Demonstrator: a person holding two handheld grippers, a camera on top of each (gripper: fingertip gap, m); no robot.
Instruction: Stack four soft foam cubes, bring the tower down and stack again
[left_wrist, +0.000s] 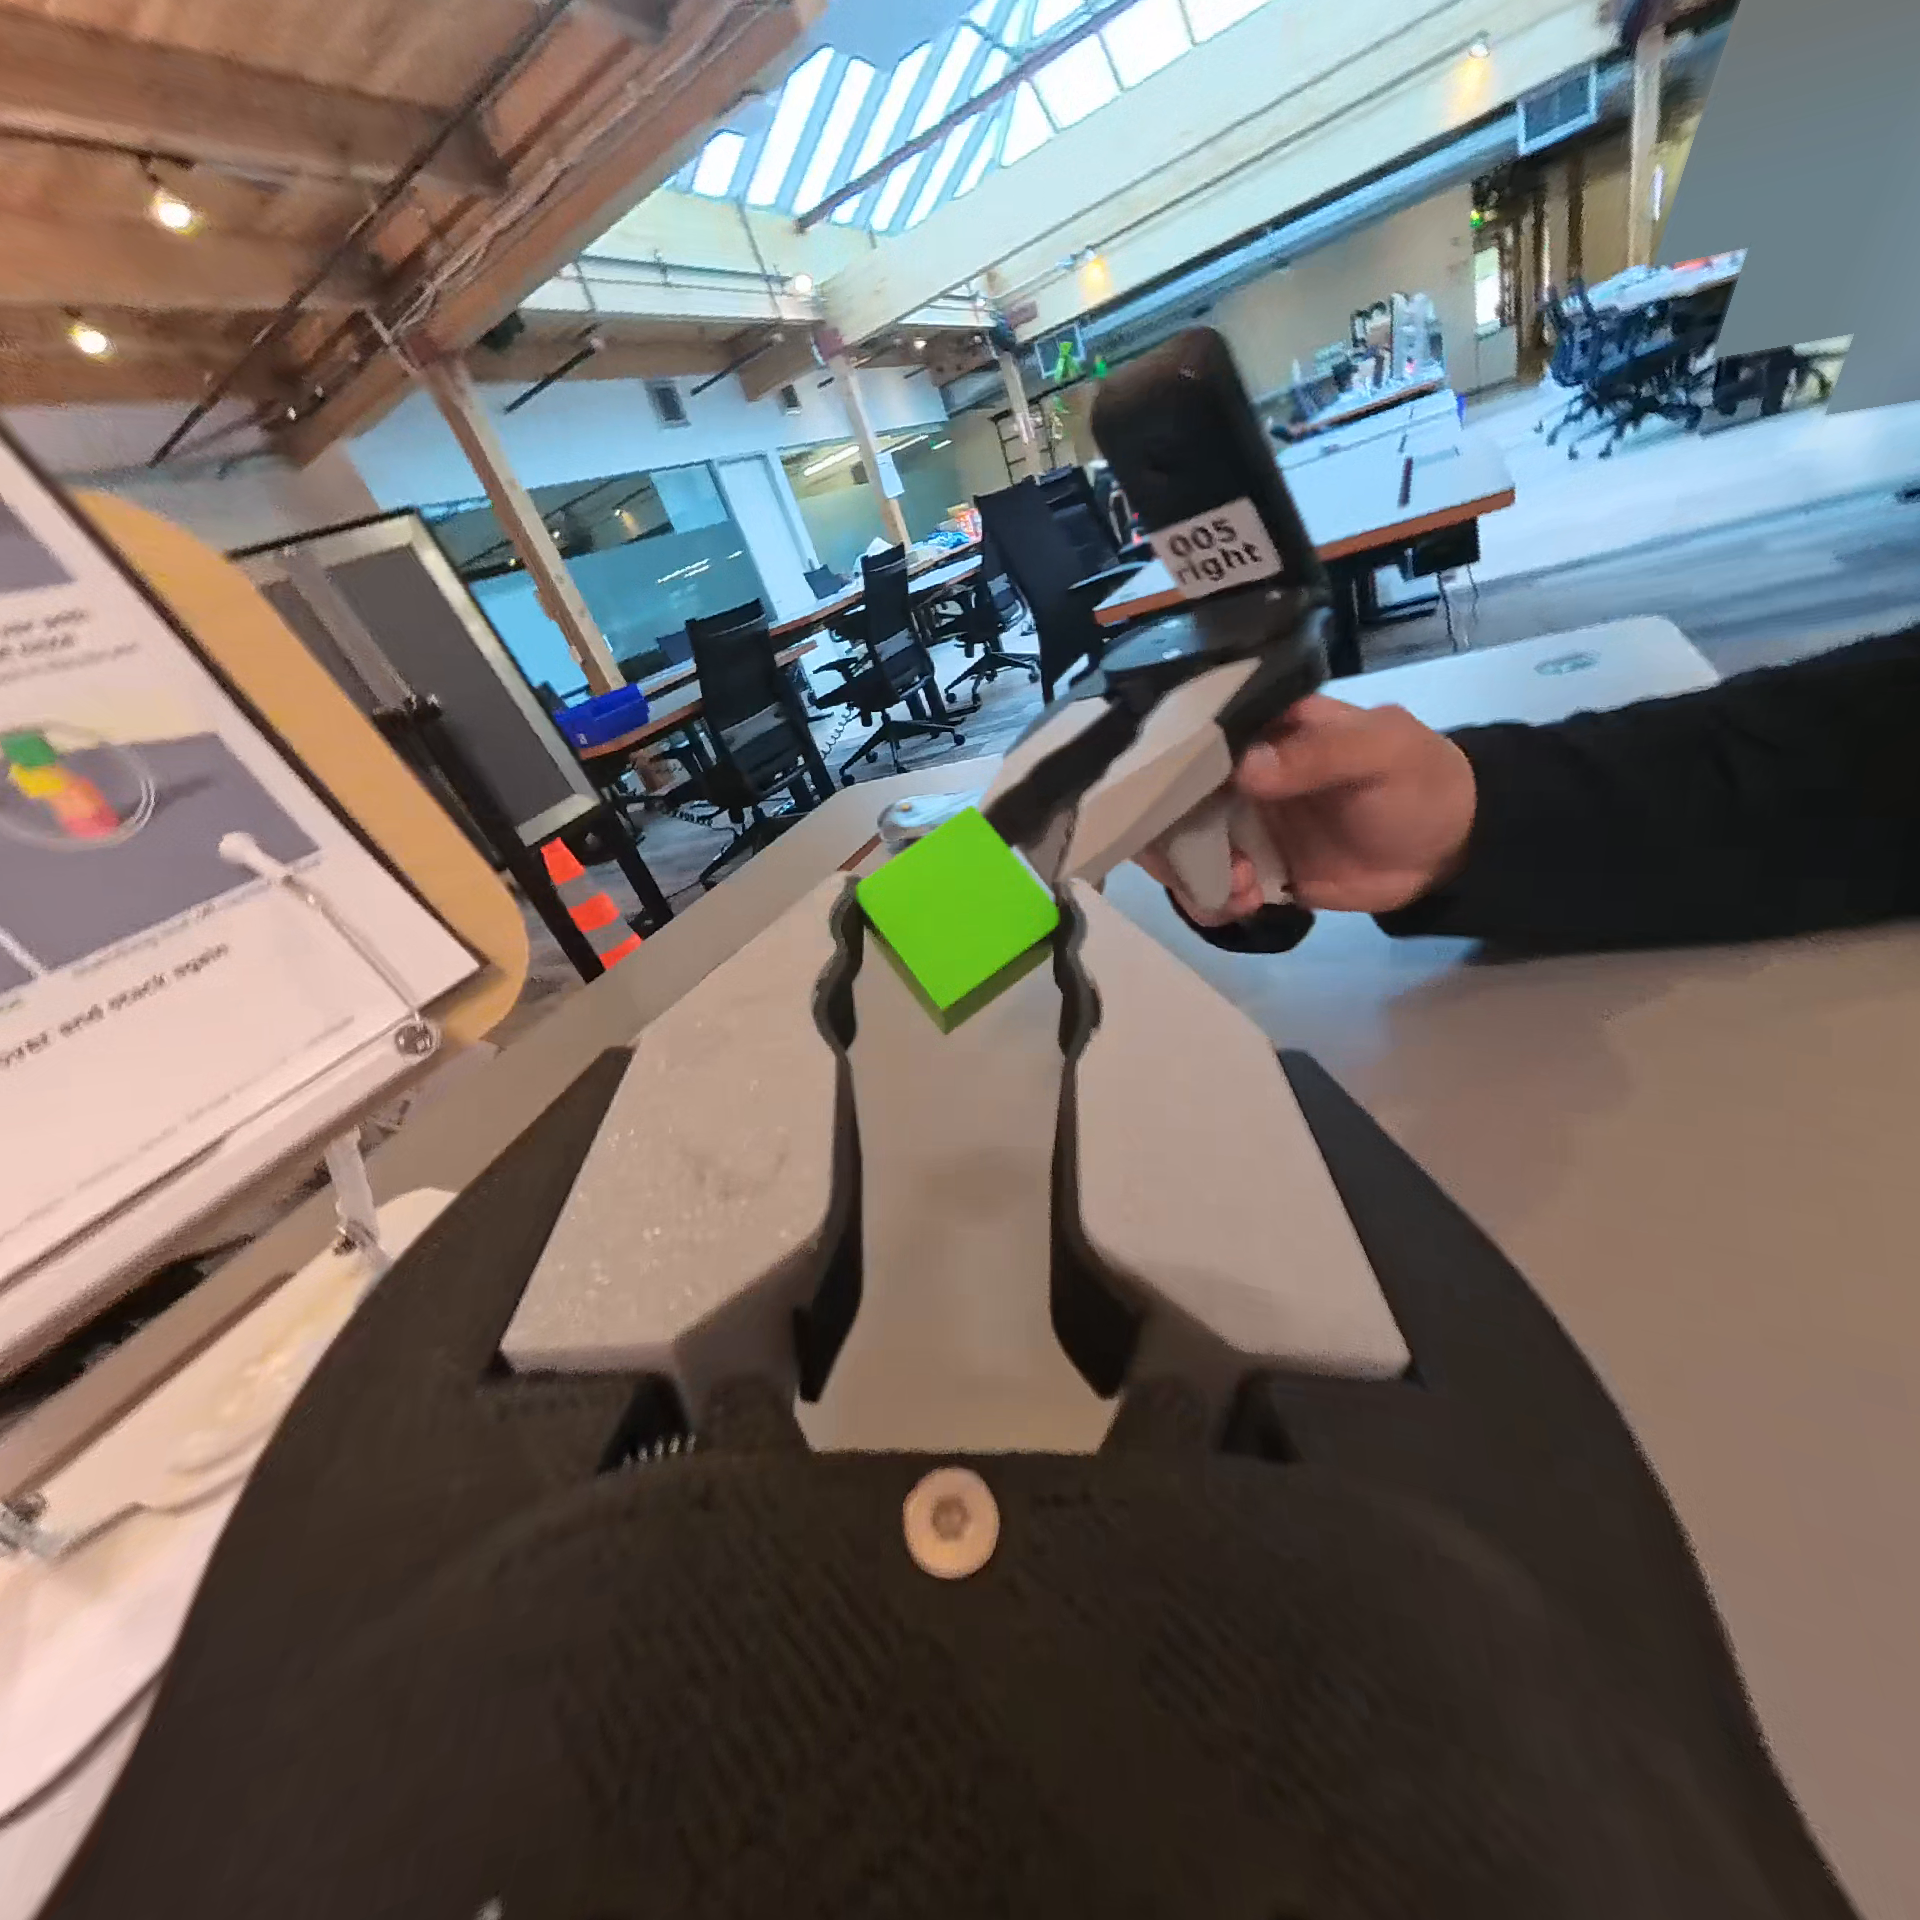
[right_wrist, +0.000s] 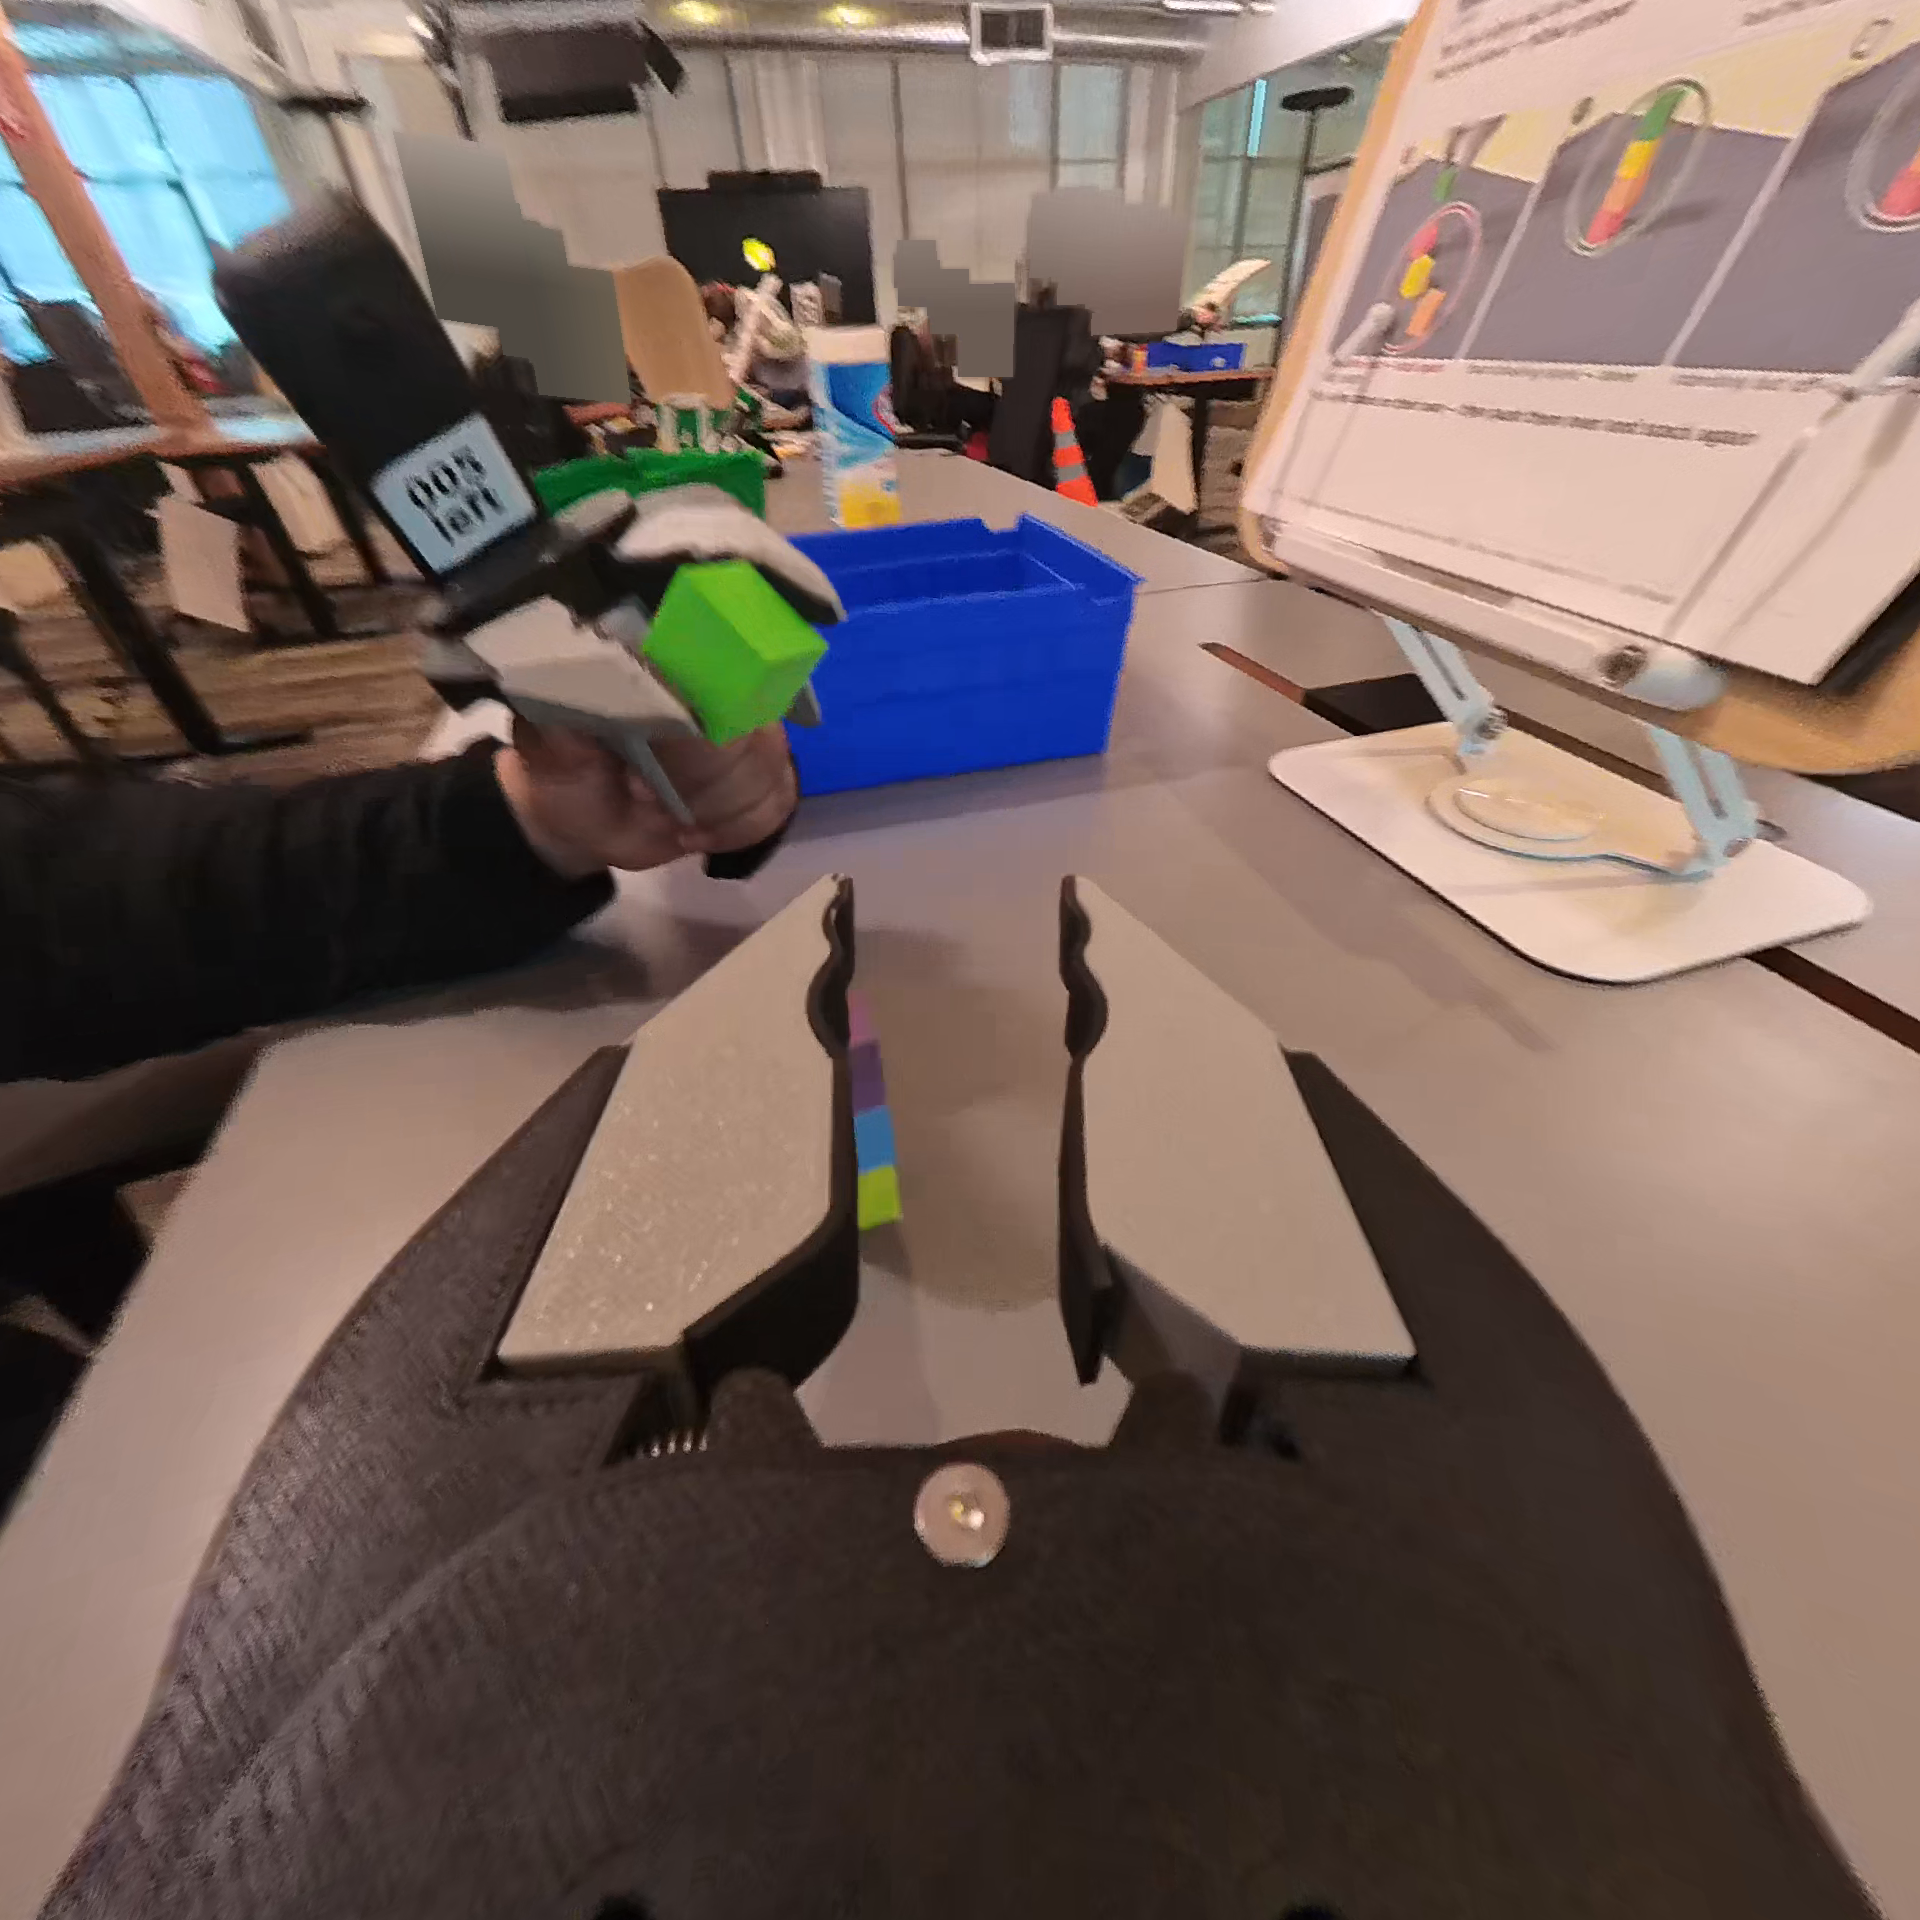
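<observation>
My left gripper (left_wrist: 954, 914) is shut on a bright green foam cube (left_wrist: 956, 920) and holds it at its fingertips, tilted, above the grey table (left_wrist: 1558, 1143). The right wrist view shows that same gripper (right_wrist: 764, 670) and cube (right_wrist: 732, 649) raised at the upper left. My right gripper (right_wrist: 956, 914) is open and empty above the table. A thin strip of a column of cubes (right_wrist: 876, 1122), purple, blue and green, shows just behind its left finger (right_wrist: 717, 1143). The rest is hidden, and I cannot tell whether the column stands or lies. In the left wrist view my right gripper (left_wrist: 1039, 847) is just behind the green cube.
A blue plastic bin (right_wrist: 966, 644) sits on the table behind the left gripper. An instruction board (right_wrist: 1558, 312) on a white stand (right_wrist: 1558, 862) stands at the right, and it also shows in the left wrist view (left_wrist: 156, 831). A wipes canister (right_wrist: 852, 436) stands farther back. My hands' fingertips stand some 6 cm from each other.
</observation>
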